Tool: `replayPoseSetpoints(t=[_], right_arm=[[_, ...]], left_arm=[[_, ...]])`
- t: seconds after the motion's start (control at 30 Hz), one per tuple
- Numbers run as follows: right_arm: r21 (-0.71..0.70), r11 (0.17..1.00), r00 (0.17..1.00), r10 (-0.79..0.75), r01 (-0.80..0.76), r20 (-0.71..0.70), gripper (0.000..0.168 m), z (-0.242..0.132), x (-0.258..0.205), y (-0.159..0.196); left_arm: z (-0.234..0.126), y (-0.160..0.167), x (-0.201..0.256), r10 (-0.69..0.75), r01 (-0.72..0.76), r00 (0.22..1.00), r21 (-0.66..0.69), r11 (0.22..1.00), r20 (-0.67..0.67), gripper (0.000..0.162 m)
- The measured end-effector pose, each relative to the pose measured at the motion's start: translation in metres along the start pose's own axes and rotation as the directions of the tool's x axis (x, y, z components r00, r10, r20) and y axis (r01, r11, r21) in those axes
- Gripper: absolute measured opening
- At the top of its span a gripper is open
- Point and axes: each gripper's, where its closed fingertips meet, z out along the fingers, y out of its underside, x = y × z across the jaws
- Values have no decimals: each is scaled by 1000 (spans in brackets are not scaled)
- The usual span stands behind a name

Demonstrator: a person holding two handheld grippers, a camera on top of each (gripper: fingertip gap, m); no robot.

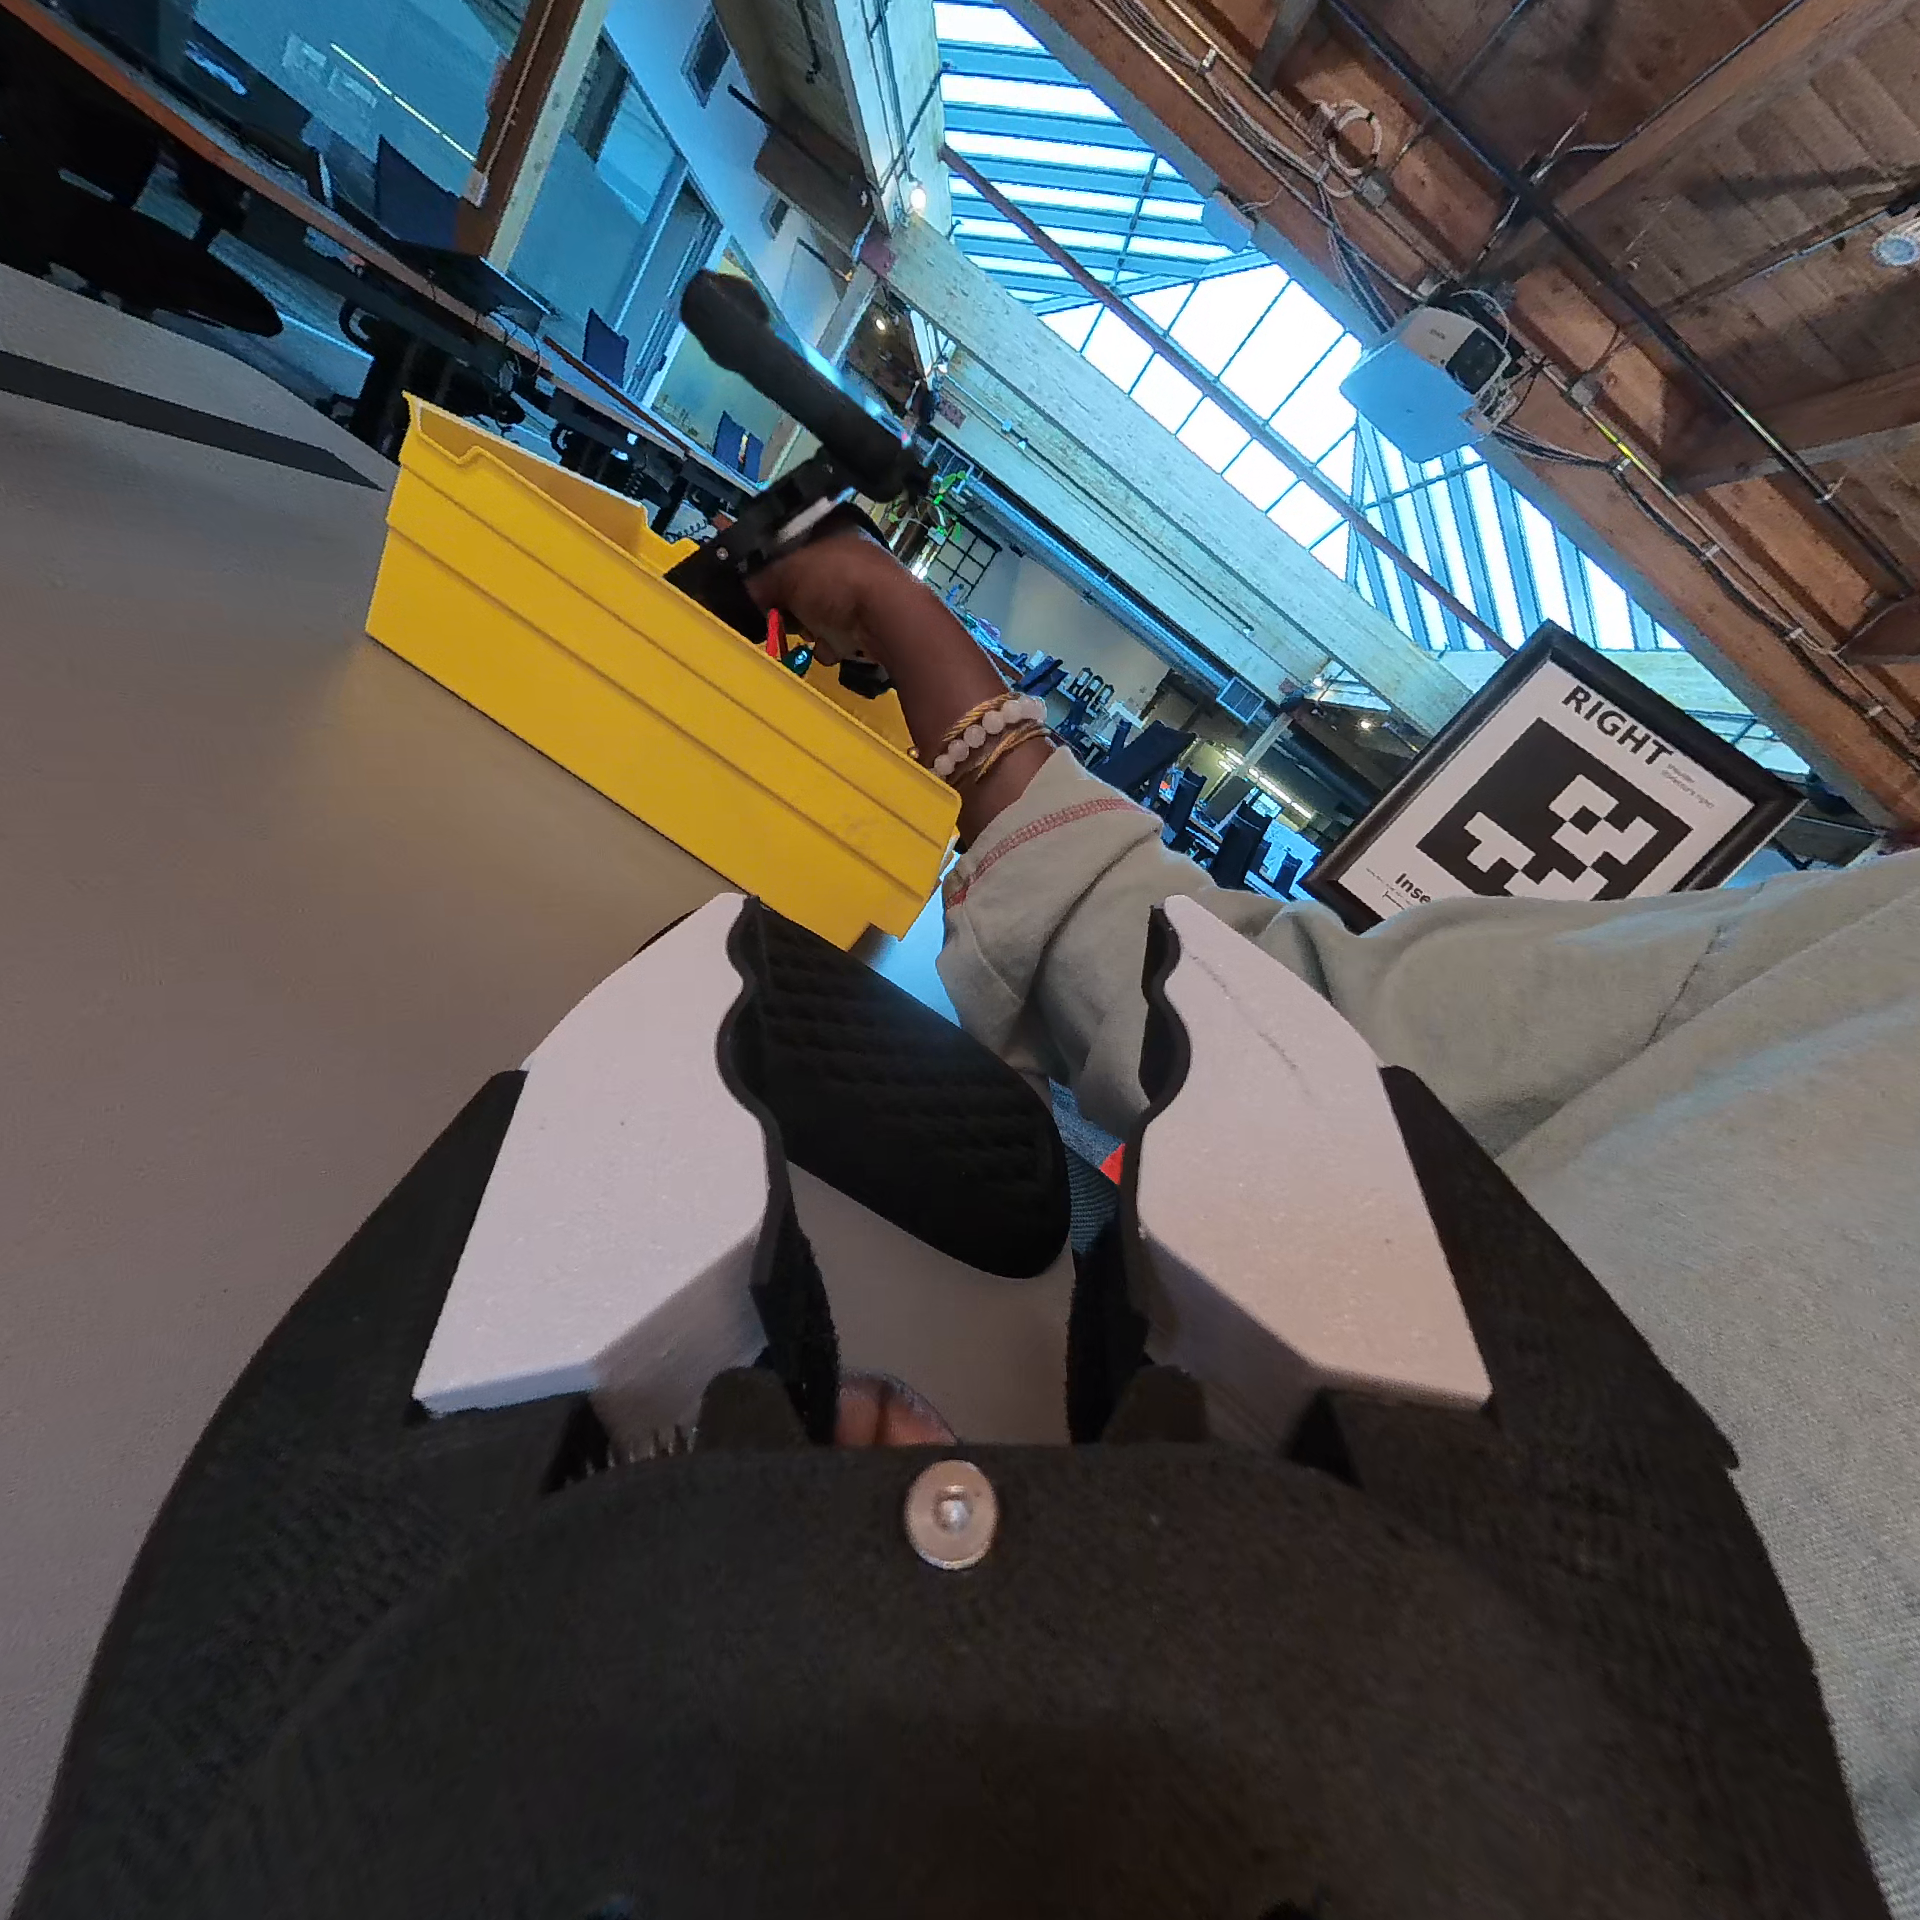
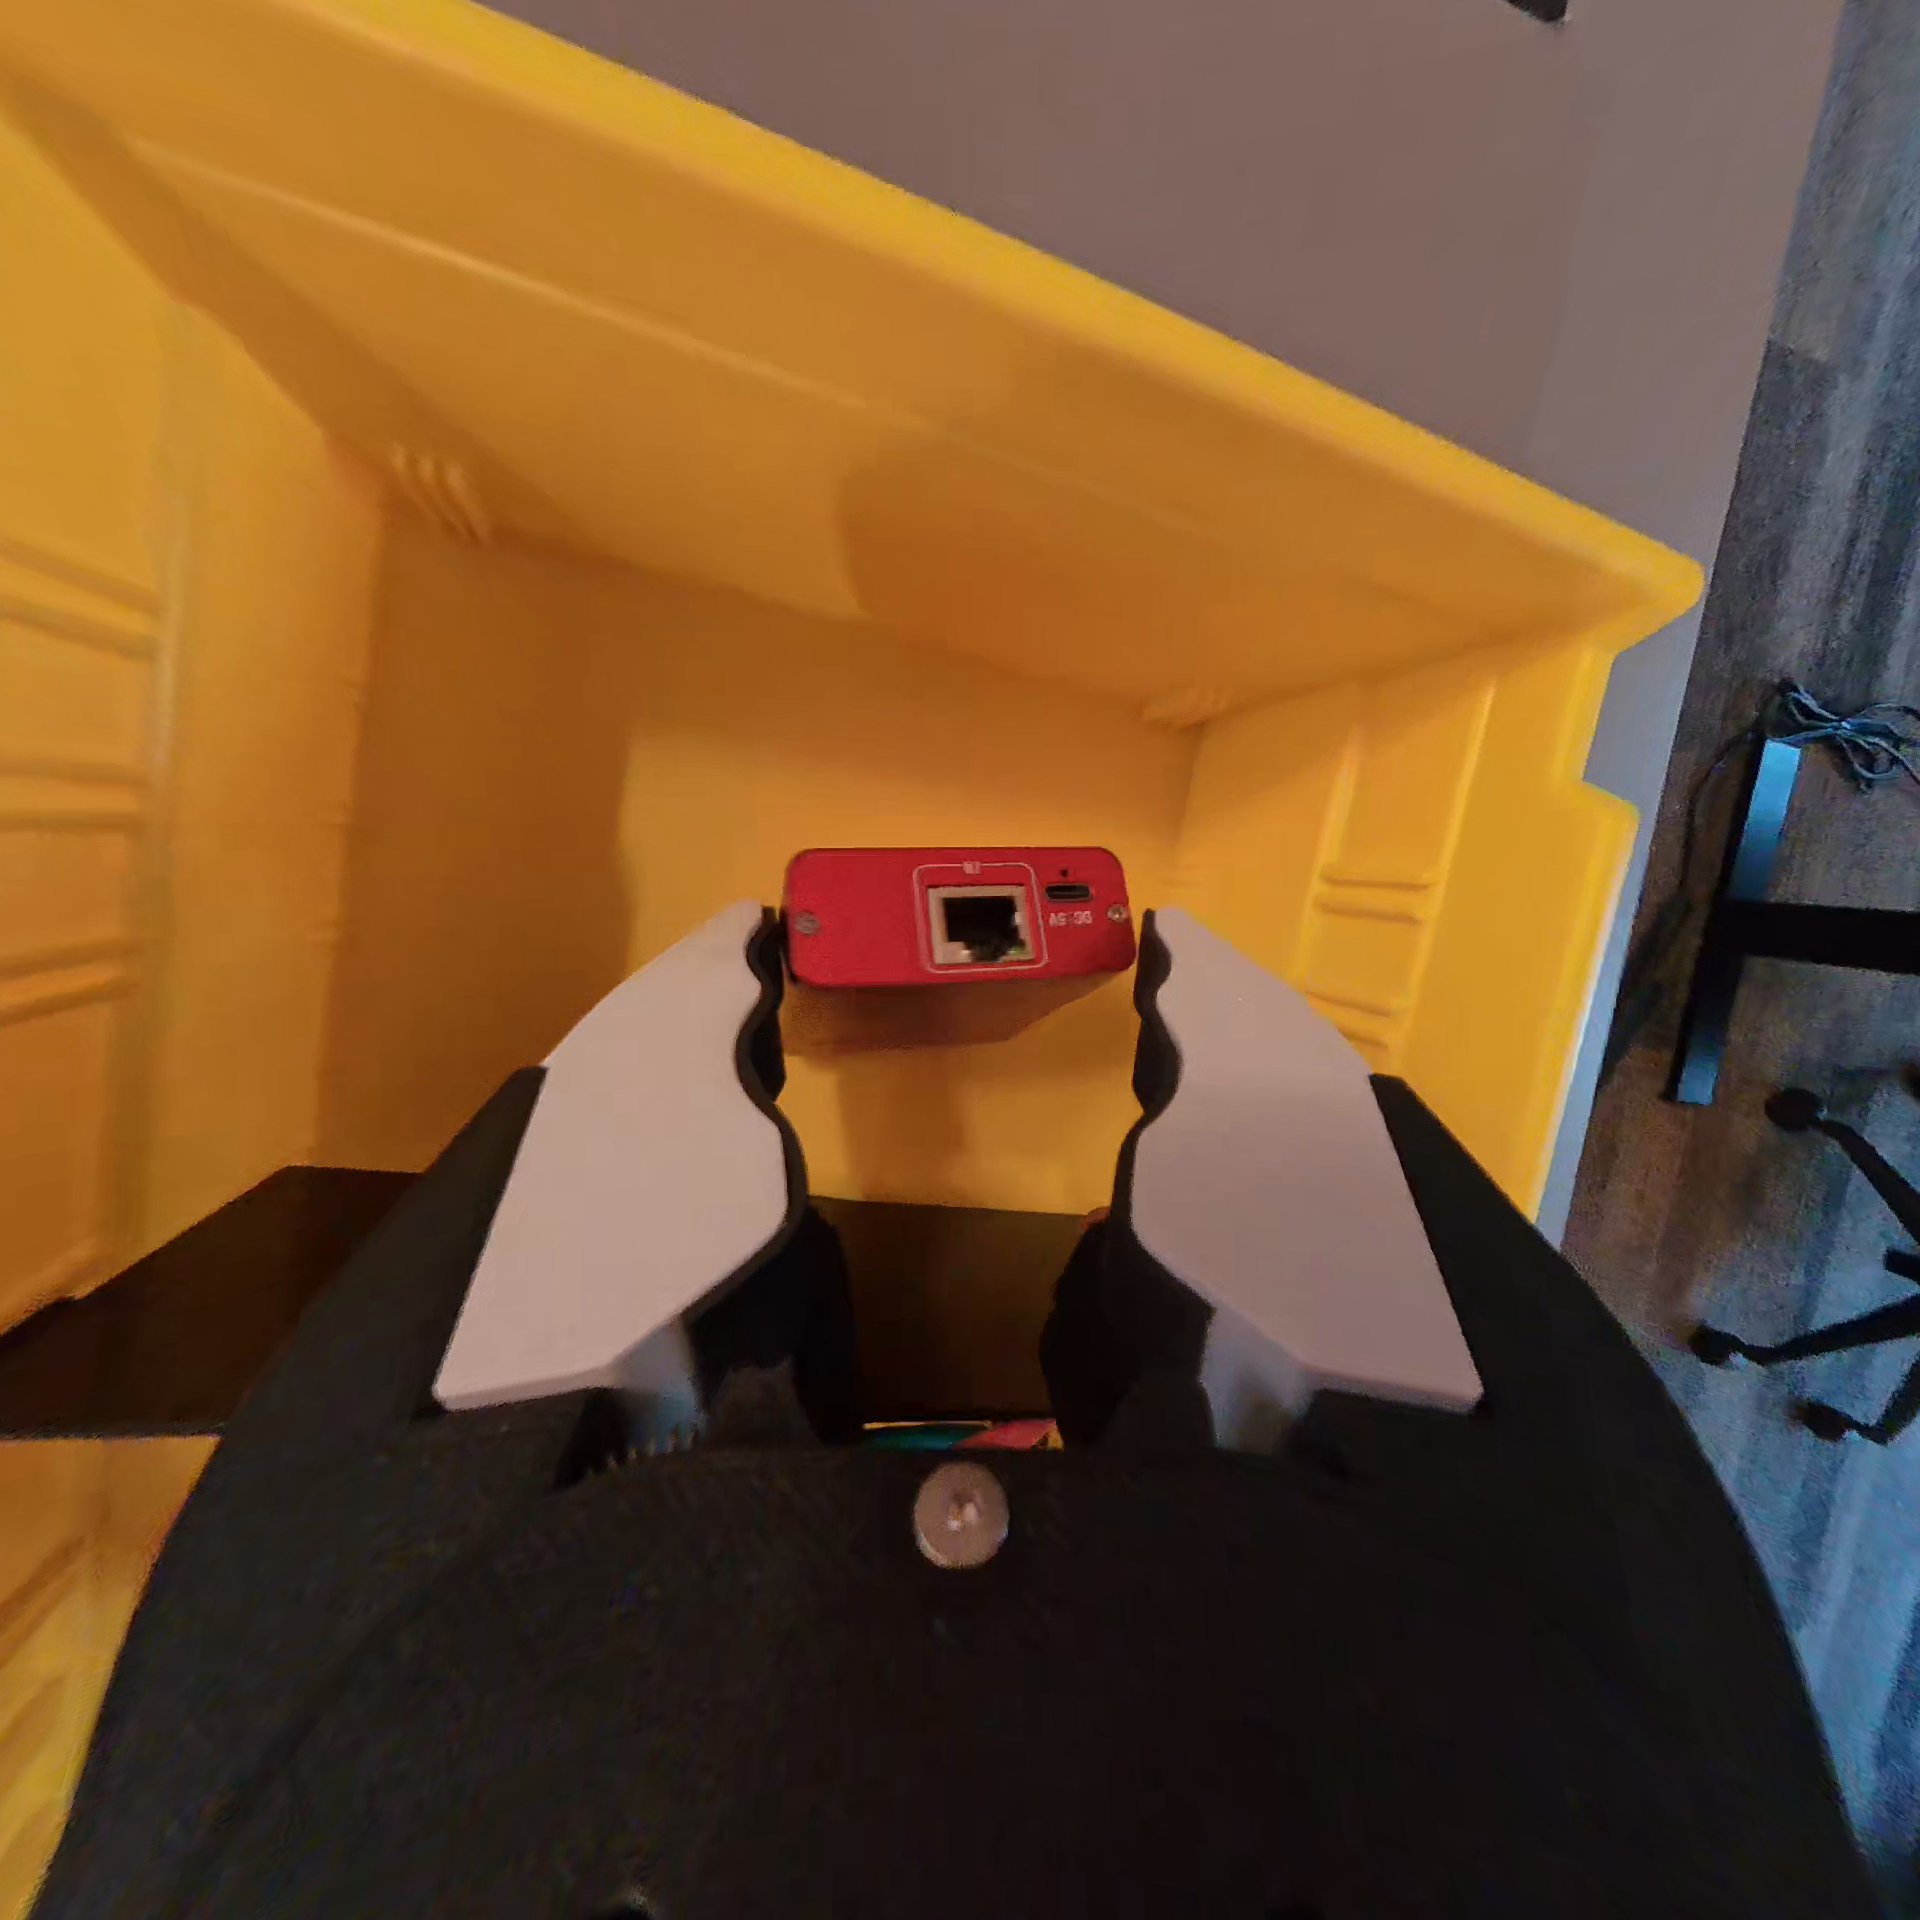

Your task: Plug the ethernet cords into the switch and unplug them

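The left gripper (image 1: 951, 935) sat low over the grey table (image 1: 208, 935), its white fingers (image 1: 623, 1143) spread wide with nothing between them (only a dark ribbed pad showed inside the gap, and what it belonged to could not be told); just past the fingertips came the near corner of the yellow bin (image 1: 644, 686), and beside it a grey-green sleeve (image 1: 1455, 1018) crossed the view; farther on, a hand (image 1: 842, 613) with beaded bracelets at the wrist held the right gripper's black handle down into the bin; beyond that stood a framed black-and-white marker card (image 1: 1558, 790), and far behind it a hall with timber beams and a skylight. Over in the right wrist view, the right gripper (image 2: 956, 925) was inside the yellow bin (image 2: 727, 416), jaws apart and closed on nothing; right at the fingertips, in line with the gap, stood the small red switch (image 2: 862, 920), its end face turned to the camera, one ethernet port in the middle with no cord in it; whether the pads touched its sides could not be told; behind it rose the bin's far wall, then grey tabletop, then the floor with black chair legs (image 2: 1808, 1320) off to the right.
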Motion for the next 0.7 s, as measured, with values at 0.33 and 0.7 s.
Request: replayPoseSetpoints(t=[0.33, 0.7], right_arm=[[399, 917, 999, 3, -20, 43, 76, -78, -18, -32], [362, 931, 957, -149, 51, 249, 75, -127, -125, 91]], left_arm=[[1, 2, 0, 15, -15, 1000, -13, 1000, 9, 69], [2, 5, 0, 39, -39, 999, -27, 999, 22, 69]])
